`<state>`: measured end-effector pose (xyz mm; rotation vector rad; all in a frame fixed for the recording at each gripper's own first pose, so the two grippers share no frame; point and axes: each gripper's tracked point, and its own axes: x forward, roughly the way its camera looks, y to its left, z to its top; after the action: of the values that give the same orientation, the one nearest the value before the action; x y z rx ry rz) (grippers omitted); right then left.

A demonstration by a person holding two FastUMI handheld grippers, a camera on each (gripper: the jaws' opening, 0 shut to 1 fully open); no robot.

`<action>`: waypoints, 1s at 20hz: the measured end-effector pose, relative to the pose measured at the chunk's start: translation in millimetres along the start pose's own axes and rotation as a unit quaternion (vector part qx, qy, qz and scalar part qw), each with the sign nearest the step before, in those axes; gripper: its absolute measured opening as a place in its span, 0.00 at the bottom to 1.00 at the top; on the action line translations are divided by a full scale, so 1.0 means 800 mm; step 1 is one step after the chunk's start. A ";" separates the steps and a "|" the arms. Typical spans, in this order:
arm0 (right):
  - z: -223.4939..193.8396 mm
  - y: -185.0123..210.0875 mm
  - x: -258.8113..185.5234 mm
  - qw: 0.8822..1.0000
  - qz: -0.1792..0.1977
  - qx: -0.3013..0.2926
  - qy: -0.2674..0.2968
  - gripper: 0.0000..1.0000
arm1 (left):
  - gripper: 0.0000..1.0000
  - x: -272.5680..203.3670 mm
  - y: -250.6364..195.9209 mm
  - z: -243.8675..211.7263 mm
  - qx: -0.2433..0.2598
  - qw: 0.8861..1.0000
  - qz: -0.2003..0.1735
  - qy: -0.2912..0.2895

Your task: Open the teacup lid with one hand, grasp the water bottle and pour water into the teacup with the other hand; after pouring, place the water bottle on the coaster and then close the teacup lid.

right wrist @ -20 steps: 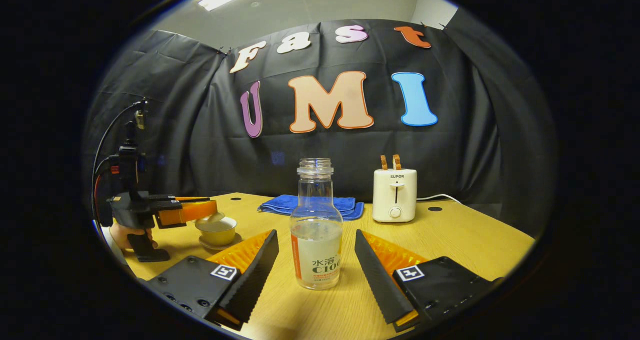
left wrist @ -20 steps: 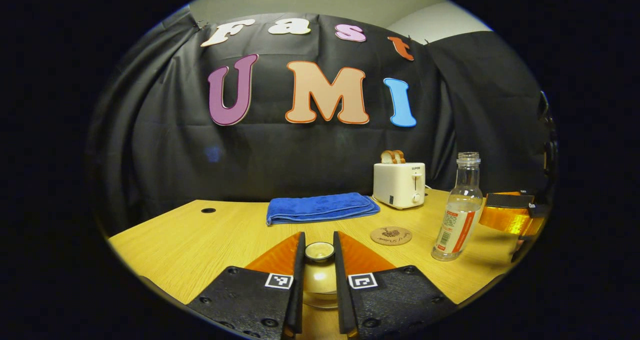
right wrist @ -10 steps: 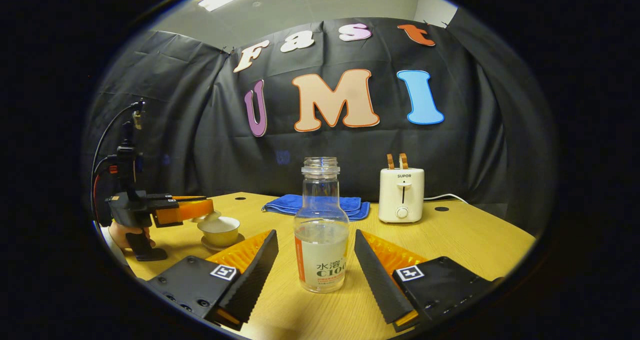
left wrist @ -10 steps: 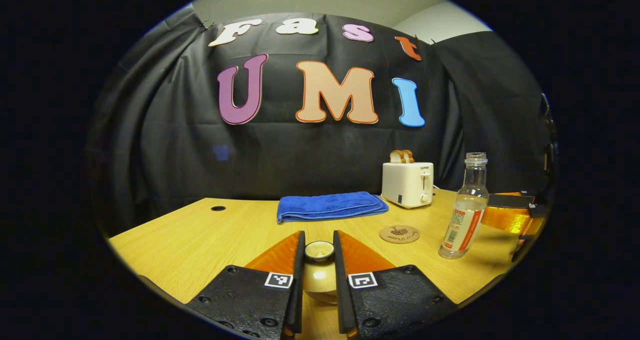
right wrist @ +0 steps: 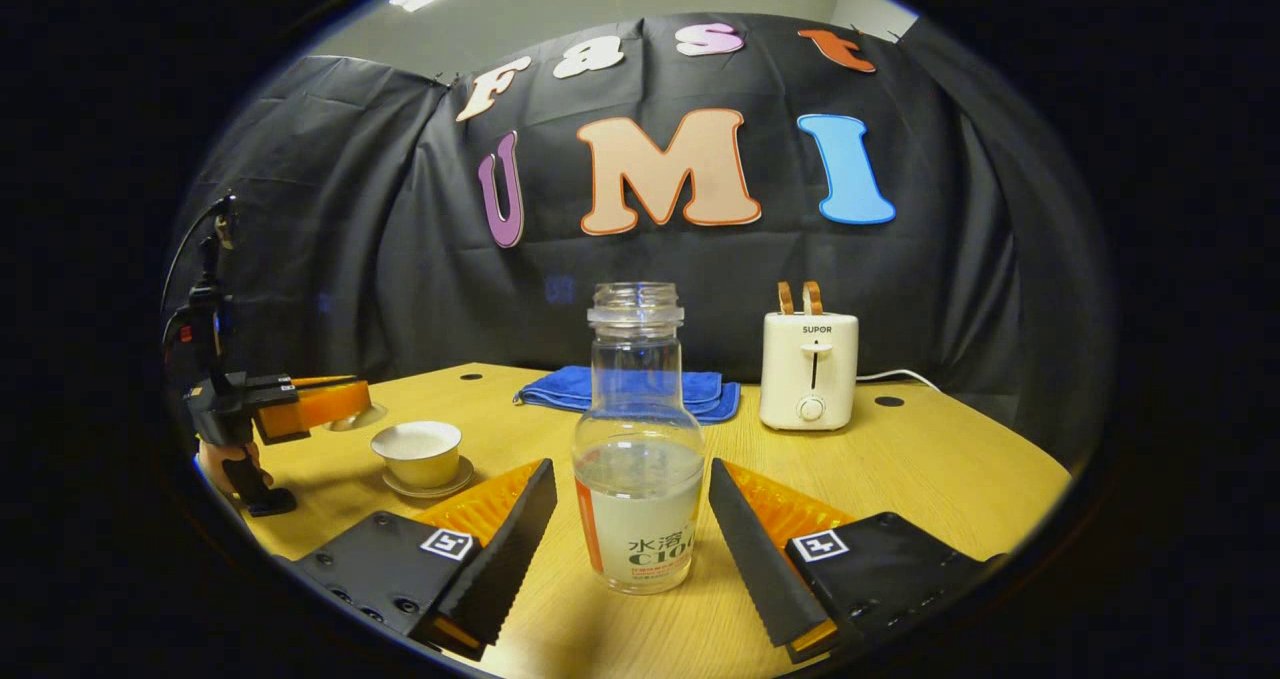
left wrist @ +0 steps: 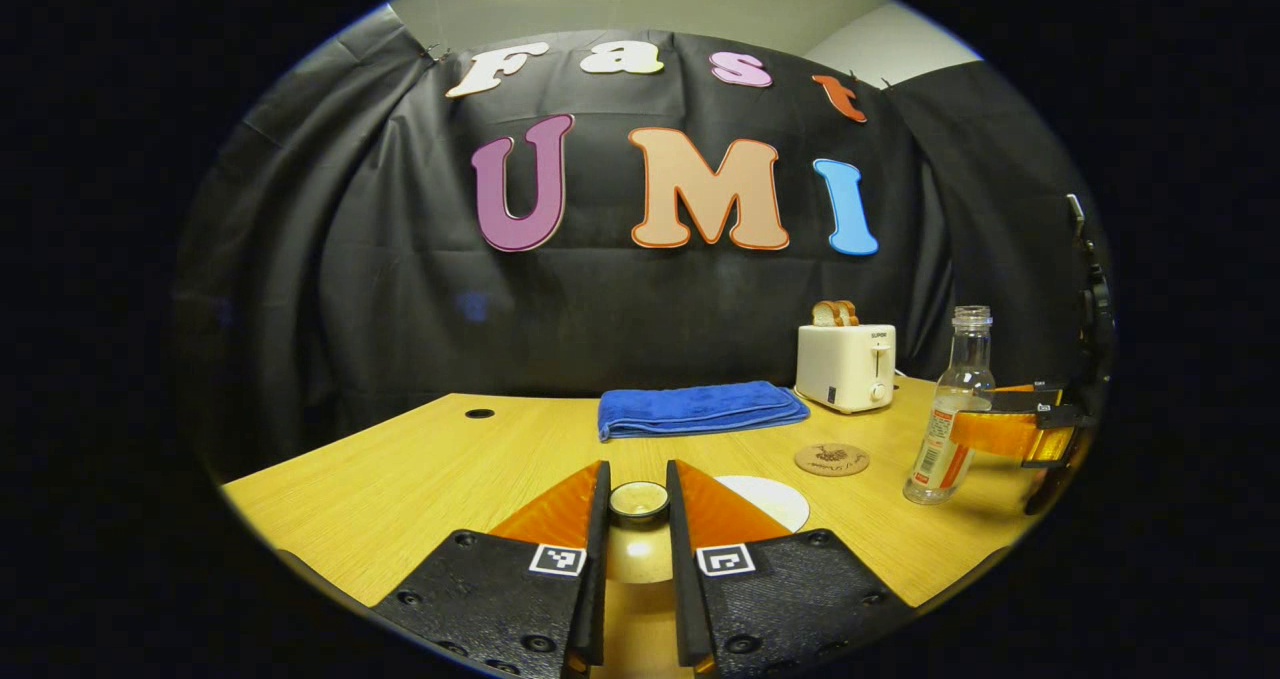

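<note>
Wooden table (right wrist: 900, 459): we see our left gripper (left wrist: 637, 519) pinching the teacup lid (left wrist: 639, 500) clear of the teacup (right wrist: 417, 451) | right gripper (right wrist: 632, 514) jaws wide around the upright water bottle (right wrist: 637, 439), not touching | coaster (left wrist: 832, 459) bare.

clear glossy bottle (right wrist: 637, 439), matt wood-grain table (right wrist: 950, 469).

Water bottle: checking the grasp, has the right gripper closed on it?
No, the right gripper stands open, apart from the water bottle.
</note>
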<state>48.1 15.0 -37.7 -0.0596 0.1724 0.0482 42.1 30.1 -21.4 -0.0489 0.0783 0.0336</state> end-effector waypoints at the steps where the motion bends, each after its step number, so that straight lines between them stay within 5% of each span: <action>1: -0.002 0.000 0.002 1.000 -0.002 -0.001 0.007 0.99 | 0.25 -0.002 0.005 0.001 0.000 1.000 0.004 0.000; 5: -0.010 -0.005 0.011 1.000 -0.016 -0.005 0.027 0.98 | 0.26 -0.008 0.024 0.000 0.000 1.000 0.021 0.000; 9: -0.017 -0.003 0.017 0.999 -0.023 -0.009 0.045 0.83 | 0.25 -0.012 0.038 0.000 0.001 1.000 0.031 0.001; 20: -0.012 0.032 0.039 0.988 -0.043 -0.139 0.043 0.83 | 0.25 -0.010 0.059 -0.002 0.001 0.999 0.044 0.003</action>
<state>76.1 41.5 -54.0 -0.3481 0.2478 -0.0167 32.2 76.8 -25.0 -0.0432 0.0859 0.1215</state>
